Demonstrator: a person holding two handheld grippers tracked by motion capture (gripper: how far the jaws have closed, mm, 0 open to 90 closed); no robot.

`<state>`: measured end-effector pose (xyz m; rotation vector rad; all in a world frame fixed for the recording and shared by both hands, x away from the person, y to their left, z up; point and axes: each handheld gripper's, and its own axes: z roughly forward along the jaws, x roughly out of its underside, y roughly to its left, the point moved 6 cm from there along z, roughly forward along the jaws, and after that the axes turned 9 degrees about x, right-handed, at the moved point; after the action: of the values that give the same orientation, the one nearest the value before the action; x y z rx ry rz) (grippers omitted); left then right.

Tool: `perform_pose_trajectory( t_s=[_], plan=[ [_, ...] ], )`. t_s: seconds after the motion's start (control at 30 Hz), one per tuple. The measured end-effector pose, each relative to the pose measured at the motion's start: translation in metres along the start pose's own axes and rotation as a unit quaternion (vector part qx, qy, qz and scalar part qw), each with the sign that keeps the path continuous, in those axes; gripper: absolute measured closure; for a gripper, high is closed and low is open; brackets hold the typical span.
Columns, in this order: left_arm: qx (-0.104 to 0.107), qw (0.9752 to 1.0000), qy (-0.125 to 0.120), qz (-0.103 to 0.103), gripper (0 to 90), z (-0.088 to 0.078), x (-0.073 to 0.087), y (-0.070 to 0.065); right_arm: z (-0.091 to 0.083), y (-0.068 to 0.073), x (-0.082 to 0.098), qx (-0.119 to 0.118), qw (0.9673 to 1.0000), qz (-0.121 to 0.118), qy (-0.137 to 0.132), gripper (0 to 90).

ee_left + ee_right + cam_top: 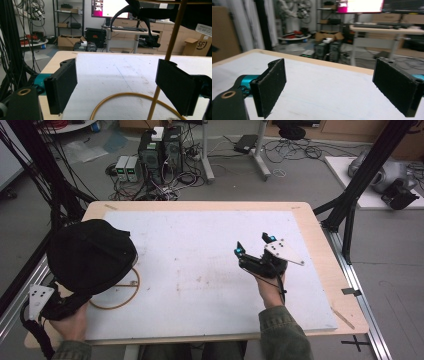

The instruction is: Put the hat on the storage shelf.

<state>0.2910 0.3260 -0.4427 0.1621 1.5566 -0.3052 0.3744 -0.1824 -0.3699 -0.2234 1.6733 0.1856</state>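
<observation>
Forearms enter at bottom of frame in high view, one per gripper. Left gripper (75, 292) sits lower left, mostly under black cap (90, 255); its own view shows jaws spread wide, gripping nothing, w/ thin yellow-tan ring stand (140, 97) curving on the white mat (120, 72) between them and its upright rod rising just inside the right-hand jaw. Can't tell if rod touches the pad.

Right gripper (257, 247) at centre right, held low over mat, hand wrapped under body, wrist roughly straight, jaws pointing toward upper left. Jaws wide apart, empty; bare mat between them in right gripper view.

Cap hangs over stand at left edge of mat, ring base (117, 295) poking out lower right of it.

Judgement: step = taking hold of cap/stand. To do well: close left on rod squarely, low near base, so stand doesn't tip; bring right across to steady cap brim before lifting. Approx. early stage.

Beyond table, upper frame: PC towers (160, 150), cables on floor.
</observation>
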Motion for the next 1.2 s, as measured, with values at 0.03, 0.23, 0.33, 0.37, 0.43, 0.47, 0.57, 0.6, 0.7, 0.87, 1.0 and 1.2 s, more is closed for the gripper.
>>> perform_pose_trajectory(
  t_s=[0.03, 0.23, 0.33, 0.37, 0.43, 0.47, 0.57, 0.6, 0.7, 0.87, 1.0, 1.2],
  plan=[
    [0.000, 1.0000, 0.000, 0.000, 17.9, 0.000, 0.000, 0.000, 0.000, 0.000, 0.000, 0.000, 1.0000, 0.000, 0.000, 10.9],
    [0.004, 1.0000, 0.000, 0.003, 17.9, 0.002, 0.000, -0.004, -0.013, -0.033, 0.012, 0.039, 0.9991, 0.017, 0.003, 10.9],
    [0.005, 1.0000, 0.001, 0.005, 17.9, 0.002, 0.000, -0.005, -0.020, -0.052, 0.017, 0.062, 0.9978, 0.023, 0.001, 11.0],
    [0.004, 1.0000, 0.002, 0.005, 17.9, 0.002, 0.000, -0.005, -0.020, -0.052, 0.017, 0.062, 0.9978, 0.023, 0.001, 11.0],
    [0.003, 1.0000, 0.002, 0.004, 17.9, 0.003, 0.001, -0.005, -0.024, -0.061, 0.022, 0.071, 0.9969, 0.034, 0.005, 10.9],
    [0.002, 1.0000, 0.002, 0.005, 17.9, 0.002, 0.000, -0.004, -0.024, -0.061, 0.022, 0.071, 0.9969, 0.034, 0.005, 10.9],
    [0.000, 1.0000, 0.000, 0.003, 17.9, 0.001, 0.000, -0.004, -0.027, -0.068, 0.028, 0.078, 0.9963, 0.037, 0.002, 11.0],
    [0.000, 1.0000, 0.000, 0.003, 17.9, 0.001, 0.000, -0.003, -0.029, -0.073, 0.033, 0.086, 0.9955, 0.039, 0.004, 11.0],
    [-0.001, 1.0000, 0.000, 0.002, 17.9, 0.001, 0.000, -0.002, -0.030, -0.079, 0.042, 0.098, 0.9944, 0.039, 0.010, 11.0],
    [-0.002, 1.0000, 0.000, 0.001, 17.9, 0.001, 0.000, -0.002, -0.034, -0.093, 0.060, 0.124, 0.9911, 0.046, 0.015, 11.0],
    [-0.001, 1.0000, -0.001, 0.000, 17.9, 0.001, 0.000, -0.002, -0.040, -0.106, 0.073, 0.145, 0.9881, 0.050, 0.018, 11.0],
    [0.001, 1.0000, 0.000, 0.001, 17.9, 0.001, 0.000, -0.004, -0.046, -0.116, 0.079, 0.157, 0.9862, 0.052, 0.017, 11.0]
  ],
)
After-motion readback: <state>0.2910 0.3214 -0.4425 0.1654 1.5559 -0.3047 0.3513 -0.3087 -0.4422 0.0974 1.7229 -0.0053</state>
